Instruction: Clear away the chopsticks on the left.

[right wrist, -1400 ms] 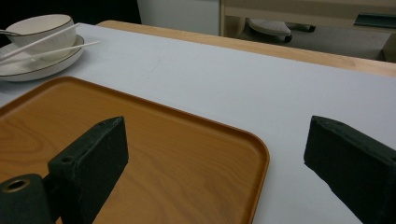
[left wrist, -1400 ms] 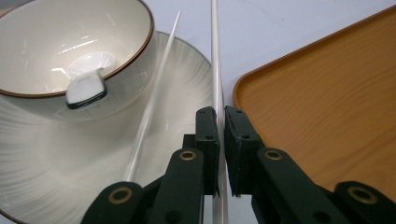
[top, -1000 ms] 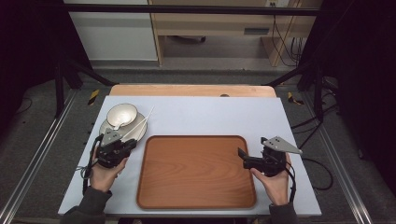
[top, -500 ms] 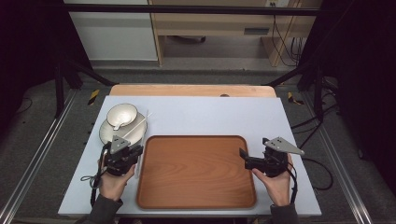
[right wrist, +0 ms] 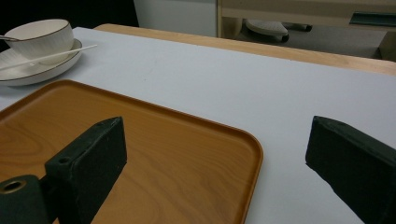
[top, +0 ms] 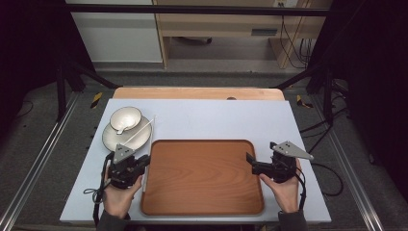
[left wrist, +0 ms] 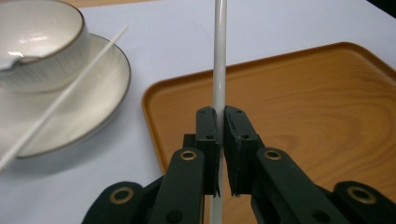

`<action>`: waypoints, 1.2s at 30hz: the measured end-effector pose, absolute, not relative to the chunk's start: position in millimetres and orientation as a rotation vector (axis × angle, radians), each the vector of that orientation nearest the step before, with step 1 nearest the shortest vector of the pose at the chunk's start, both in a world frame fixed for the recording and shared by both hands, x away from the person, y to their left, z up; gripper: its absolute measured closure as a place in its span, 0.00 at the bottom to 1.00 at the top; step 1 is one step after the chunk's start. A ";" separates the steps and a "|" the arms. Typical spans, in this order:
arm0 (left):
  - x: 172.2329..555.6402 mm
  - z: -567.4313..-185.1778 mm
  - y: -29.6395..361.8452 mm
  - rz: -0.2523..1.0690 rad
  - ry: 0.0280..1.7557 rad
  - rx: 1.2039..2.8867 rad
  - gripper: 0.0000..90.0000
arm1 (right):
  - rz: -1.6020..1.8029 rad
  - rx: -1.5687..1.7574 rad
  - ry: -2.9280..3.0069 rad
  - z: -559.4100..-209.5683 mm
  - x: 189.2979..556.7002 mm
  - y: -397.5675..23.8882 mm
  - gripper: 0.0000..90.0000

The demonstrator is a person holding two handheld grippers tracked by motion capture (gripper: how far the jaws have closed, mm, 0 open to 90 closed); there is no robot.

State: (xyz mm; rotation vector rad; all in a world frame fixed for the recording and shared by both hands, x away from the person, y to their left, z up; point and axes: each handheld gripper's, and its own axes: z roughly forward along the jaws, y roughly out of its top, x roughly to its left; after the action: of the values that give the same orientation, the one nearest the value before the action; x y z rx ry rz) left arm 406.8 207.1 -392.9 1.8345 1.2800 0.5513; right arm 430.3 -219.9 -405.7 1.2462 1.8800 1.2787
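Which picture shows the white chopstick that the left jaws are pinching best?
The left gripper view: the chopstick stands close up, clamped between the left gripper jaws. In the high view it is too thin to make out at the left gripper. The right gripper view has a second chopstick on the plate.

This looks like a lab set up for recording, not a home. The table (top: 202, 118) with its pale blue cover stands on a grey floor between black frame legs (top: 62, 79) and metal rails (top: 29, 173), with loose cables (top: 293, 41) behind it.
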 end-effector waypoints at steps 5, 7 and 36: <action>396.6 -410.9 194.4 0.509 1.328 1.846 0.94 | 1.283 1.247 1.883 -406.3 430.7 -220.2 0.06; 395.6 -415.9 192.3 0.490 1.350 1.849 0.94 | 1.286 1.255 1.889 -407.0 431.0 -219.4 0.06; 416.9 -470.0 182.0 0.538 1.533 1.904 0.93 | 1.261 1.250 1.914 -411.5 433.8 -215.9 0.06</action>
State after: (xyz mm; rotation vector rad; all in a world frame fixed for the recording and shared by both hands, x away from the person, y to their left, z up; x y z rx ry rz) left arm 416.9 182.0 -470.0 1.9045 1.5334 0.5383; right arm 433.8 -215.9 -411.5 1.2497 1.9144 1.2606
